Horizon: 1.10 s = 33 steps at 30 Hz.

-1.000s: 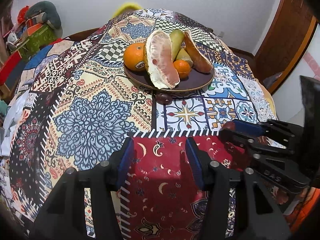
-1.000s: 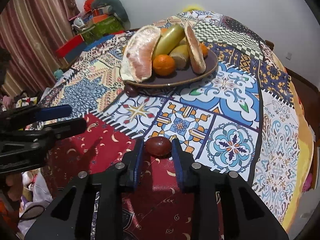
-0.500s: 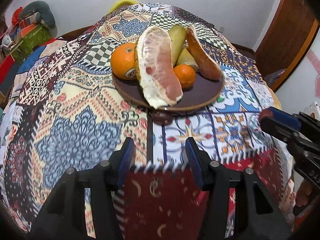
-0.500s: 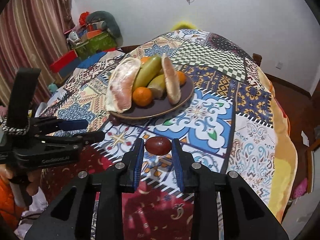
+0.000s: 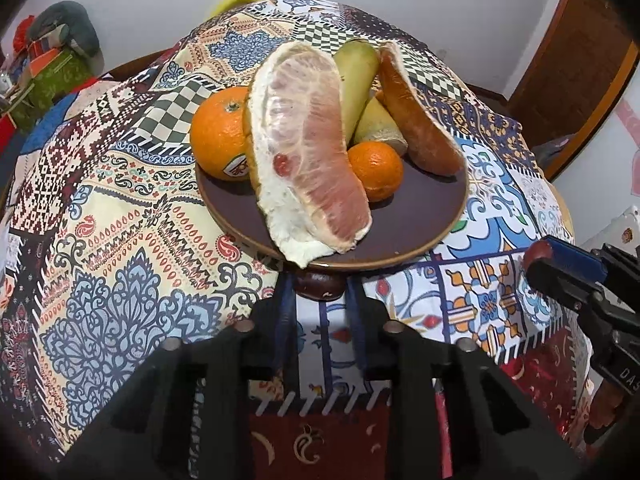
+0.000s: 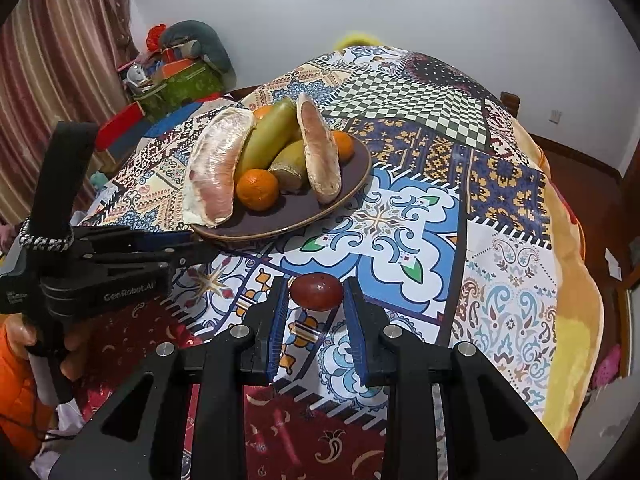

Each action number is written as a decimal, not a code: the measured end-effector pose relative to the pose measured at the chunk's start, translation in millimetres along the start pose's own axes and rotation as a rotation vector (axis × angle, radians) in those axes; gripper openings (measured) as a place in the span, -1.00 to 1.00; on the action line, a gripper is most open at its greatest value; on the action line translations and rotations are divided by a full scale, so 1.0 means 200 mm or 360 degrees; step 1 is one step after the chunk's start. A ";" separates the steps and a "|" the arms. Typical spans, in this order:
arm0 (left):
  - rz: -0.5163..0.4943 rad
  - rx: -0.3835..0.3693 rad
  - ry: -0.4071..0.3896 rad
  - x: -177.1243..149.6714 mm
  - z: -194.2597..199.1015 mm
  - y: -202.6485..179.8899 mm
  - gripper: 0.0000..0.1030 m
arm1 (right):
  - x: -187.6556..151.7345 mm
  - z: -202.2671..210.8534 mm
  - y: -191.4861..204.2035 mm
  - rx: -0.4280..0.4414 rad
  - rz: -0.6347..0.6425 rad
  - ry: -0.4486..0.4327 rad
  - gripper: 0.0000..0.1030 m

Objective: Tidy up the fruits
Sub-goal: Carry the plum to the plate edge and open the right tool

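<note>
Right wrist view: your right gripper [image 6: 316,294] pinches a dark red fruit [image 6: 317,291] above the cloth [image 6: 500,216], near the plate [image 6: 352,184]. Your left gripper [image 5: 318,296] is spread around a second dark fruit [image 5: 319,285] lying on the cloth against the plate's near rim.

The right gripper [image 6: 316,300] is clamped shut on something dark red. The left gripper [image 5: 318,300] is parted, level, ahead-left of it.
</note>
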<state>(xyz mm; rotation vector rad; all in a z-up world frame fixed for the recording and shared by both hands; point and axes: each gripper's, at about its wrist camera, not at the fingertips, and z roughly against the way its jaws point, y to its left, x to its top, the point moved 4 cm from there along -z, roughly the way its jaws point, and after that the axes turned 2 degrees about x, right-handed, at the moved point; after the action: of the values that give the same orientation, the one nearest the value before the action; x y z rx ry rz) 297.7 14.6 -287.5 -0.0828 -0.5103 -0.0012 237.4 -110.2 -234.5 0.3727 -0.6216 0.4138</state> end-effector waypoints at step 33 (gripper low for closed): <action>-0.0094 -0.0085 -0.0250 0.13 0.28 -0.11 -0.53 | 0.23 -0.07 0.07 0.0034 0.0099 -0.0119 -0.50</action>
<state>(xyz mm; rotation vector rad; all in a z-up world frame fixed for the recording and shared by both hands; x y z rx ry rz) 291.6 -1.8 -224.7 -0.1206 -0.6698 -0.0666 271.2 -81.0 -212.8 0.3910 -0.7034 0.4680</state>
